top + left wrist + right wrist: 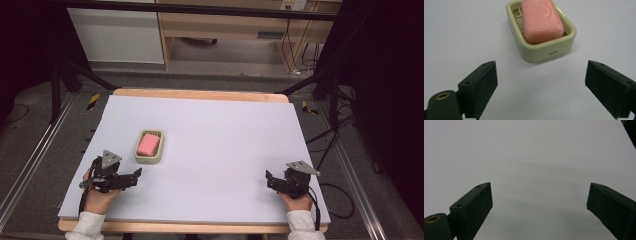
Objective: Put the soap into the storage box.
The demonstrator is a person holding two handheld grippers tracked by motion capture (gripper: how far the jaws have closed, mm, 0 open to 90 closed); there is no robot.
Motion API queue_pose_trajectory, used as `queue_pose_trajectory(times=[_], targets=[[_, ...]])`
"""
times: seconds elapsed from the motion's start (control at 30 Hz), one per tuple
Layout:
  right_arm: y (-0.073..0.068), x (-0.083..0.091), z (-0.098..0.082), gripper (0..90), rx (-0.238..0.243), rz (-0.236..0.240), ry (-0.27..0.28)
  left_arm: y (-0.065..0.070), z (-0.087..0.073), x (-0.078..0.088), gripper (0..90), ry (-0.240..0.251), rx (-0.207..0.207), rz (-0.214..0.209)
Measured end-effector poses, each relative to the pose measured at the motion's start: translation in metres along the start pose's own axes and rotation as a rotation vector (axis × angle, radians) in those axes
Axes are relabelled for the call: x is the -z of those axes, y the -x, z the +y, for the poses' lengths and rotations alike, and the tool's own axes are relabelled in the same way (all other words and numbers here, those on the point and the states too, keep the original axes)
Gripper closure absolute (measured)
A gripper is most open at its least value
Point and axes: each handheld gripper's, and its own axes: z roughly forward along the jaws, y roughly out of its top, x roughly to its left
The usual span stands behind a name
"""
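Item: left gripper [136, 176], nearest edge of the worktop [225, 150] at about 8 o'clock in the high view, held in a hand [97, 197] with a white sleeve [87, 225]; fingers [480, 87] spread wide with nothing between them, pointing toward 3 o'clock; grey three-cornered plate [111, 159] on top

Item: right gripper [269, 179], near edge at about 4 o'clock, held in the other hand [295, 201]; fingers [474, 207] spread wide over bare surface, gripping nothing, pointing toward 9 o'clock; black cable [332, 200] trailing off the worktop's right side

Item: soap dish [149, 147], cream-coloured, rounded rectangle, standing flat on the lavender surface just beyond the left gripper at about 1 o'clock from it, apart from the fingers; in the left gripper view it sits ahead at 12 o'clock, a small slot in its near wall

Item: soap bar [148, 144], pink, lying inside the dish, its top above the rim; faint embossed mark on its upper face, unreadable

Item: wooden furniture [225, 25] and white panel [117, 35] on the floor beyond the far edge, at 12 o'clock
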Motion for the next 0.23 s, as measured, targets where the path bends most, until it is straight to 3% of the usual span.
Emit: queue_pose_trajectory(times=[0.23], targets=[[0.0025,0.0006,-0.0004,6.7,-0.007,-0.009,0.001,-0.0092,-0.0049,-0.0014,10.8,0.005,0.021,0.013]])
